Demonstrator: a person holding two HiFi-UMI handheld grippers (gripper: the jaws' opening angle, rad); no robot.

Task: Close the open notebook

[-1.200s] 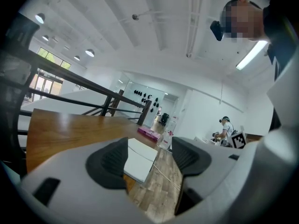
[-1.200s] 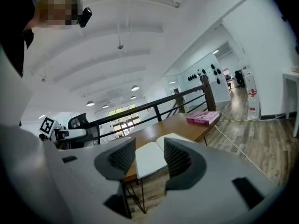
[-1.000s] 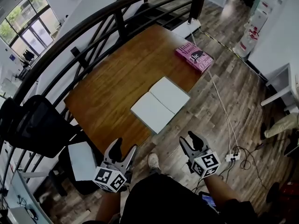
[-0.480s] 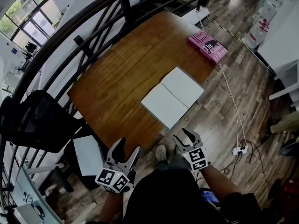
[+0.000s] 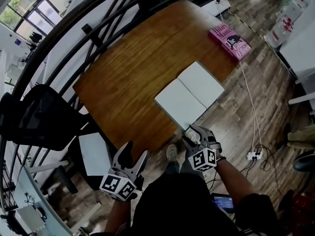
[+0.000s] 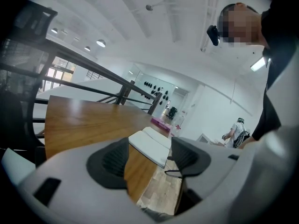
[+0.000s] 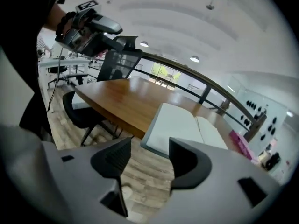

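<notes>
white notebook [image 5: 190, 93], pink book [image 5: 230, 42], brown wood table [image 5: 133, 68].

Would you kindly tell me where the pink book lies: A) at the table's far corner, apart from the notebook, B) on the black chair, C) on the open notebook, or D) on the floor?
A: the pink book lies at the far corner of the wooden table, with bare wood between it and the open notebook.
</notes>
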